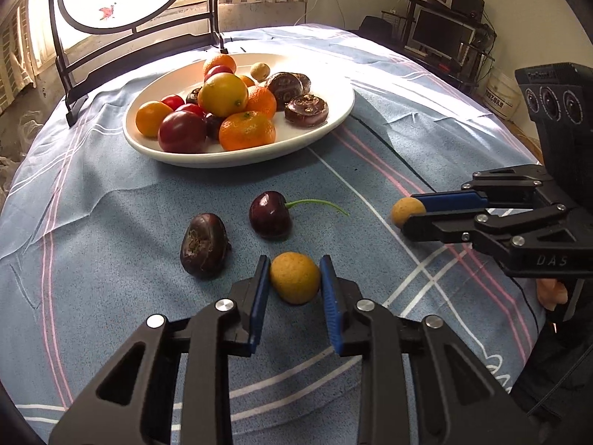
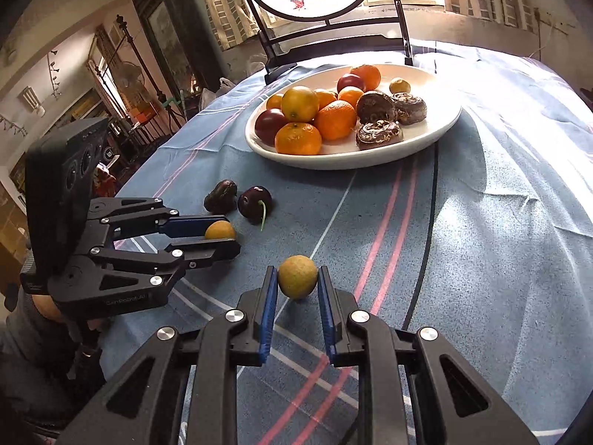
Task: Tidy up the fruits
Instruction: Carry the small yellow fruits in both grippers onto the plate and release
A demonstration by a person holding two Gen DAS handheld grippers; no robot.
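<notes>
My left gripper [image 1: 294,265] is shut on a small round yellow fruit [image 1: 294,280] low over the blue cloth; the same grip shows in the right wrist view, left gripper [image 2: 226,235], fruit [image 2: 219,230]. The right gripper [image 2: 297,272] is shut on a second small yellow fruit [image 2: 297,278], held slightly above the cloth, and appears at the right as gripper [image 1: 407,213] with fruit [image 1: 402,210]. A dark cherry [image 1: 270,215] with a green stem and a dark brown fruit [image 1: 203,244] lie loose just beyond my left gripper. A white plate [image 1: 237,160] behind them holds several oranges, red fruits and brown ones.
A black stand with a round bright panel [image 1: 74,74] rises at the table's far edge behind the plate. The blue striped cloth [image 1: 111,200] covers the whole table. A person's hand [image 1: 552,291] grips the right tool's handle. Shelves with a monitor [image 1: 441,33] stand beyond the table.
</notes>
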